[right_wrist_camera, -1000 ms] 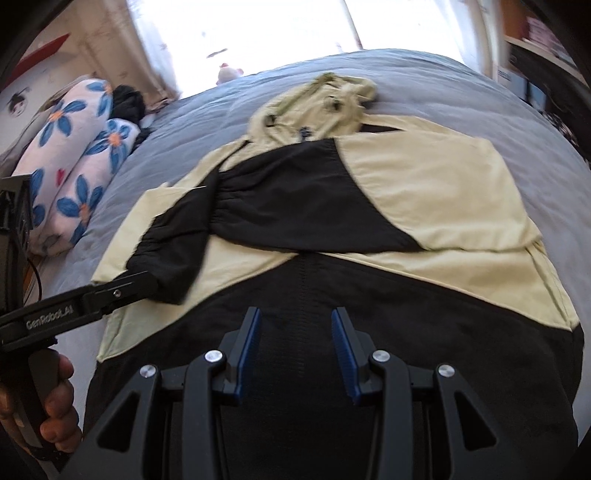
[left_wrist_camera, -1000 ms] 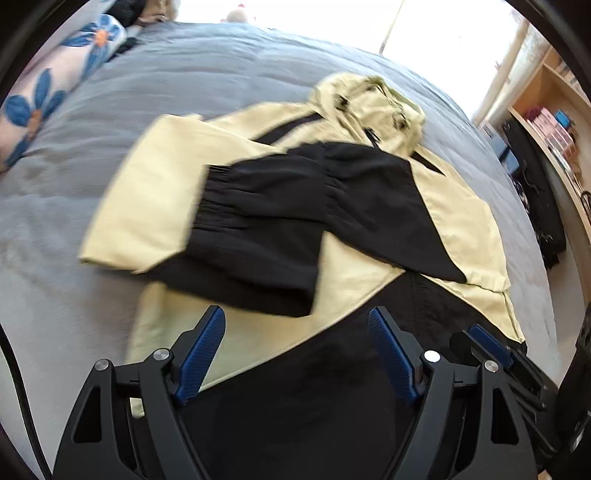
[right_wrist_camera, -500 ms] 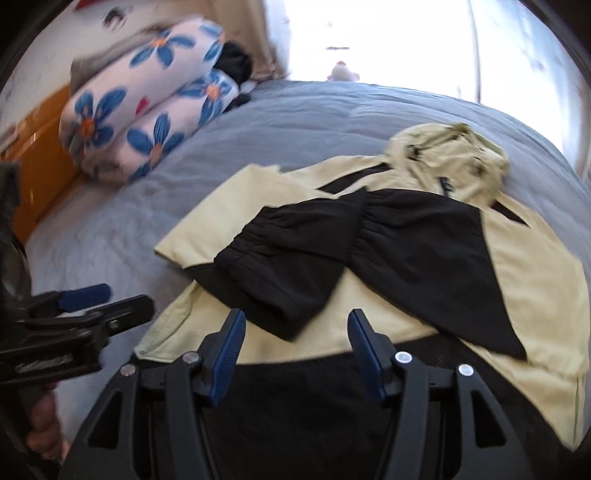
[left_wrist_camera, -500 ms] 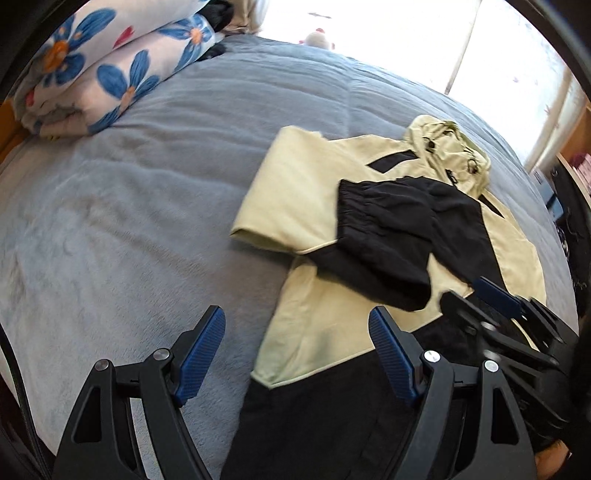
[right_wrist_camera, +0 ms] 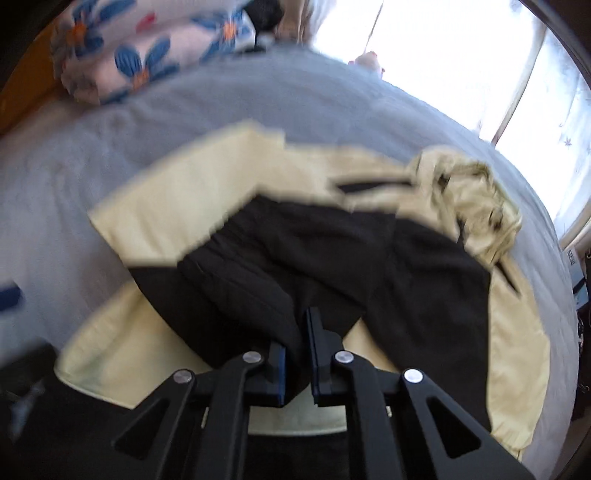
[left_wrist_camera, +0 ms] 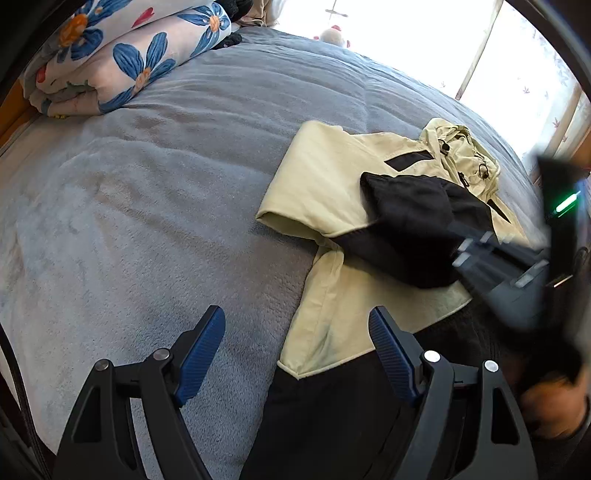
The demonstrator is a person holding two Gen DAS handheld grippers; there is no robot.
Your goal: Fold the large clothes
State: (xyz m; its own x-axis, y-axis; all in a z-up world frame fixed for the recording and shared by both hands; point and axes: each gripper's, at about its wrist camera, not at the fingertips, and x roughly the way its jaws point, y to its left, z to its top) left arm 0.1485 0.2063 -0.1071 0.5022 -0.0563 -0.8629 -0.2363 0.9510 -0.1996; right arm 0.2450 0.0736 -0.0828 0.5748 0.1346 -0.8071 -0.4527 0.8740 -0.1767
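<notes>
A cream and black hooded jacket [left_wrist_camera: 332,177] lies flat on the bed, its black sleeve [left_wrist_camera: 406,221] folded across the chest. My left gripper [left_wrist_camera: 295,317] is open above the jacket's left edge near the black hem, nothing between its fingers. In the right wrist view my right gripper [right_wrist_camera: 297,350] has its jaws closing tight, with the cuff end of the black sleeve [right_wrist_camera: 258,258] pinched between the pads. The picture of the jacket [right_wrist_camera: 177,206] is blurred there. The right gripper [left_wrist_camera: 460,254] also shows, blurred, at the right of the left wrist view, with a person's hand [left_wrist_camera: 554,406] below it.
A grey fleece blanket [left_wrist_camera: 166,184] covers the bed, with wide bare room left of the jacket. A rolled quilt with blue flowers [left_wrist_camera: 122,62] lies at the far left corner. A small plush toy [left_wrist_camera: 332,35] sits by the bright window behind the hood [left_wrist_camera: 461,155].
My right gripper has swung left over the jacket, rolled, and gone from open to shut on the black sleeve. My left gripper has shifted left to the jacket's edge and stayed open.
</notes>
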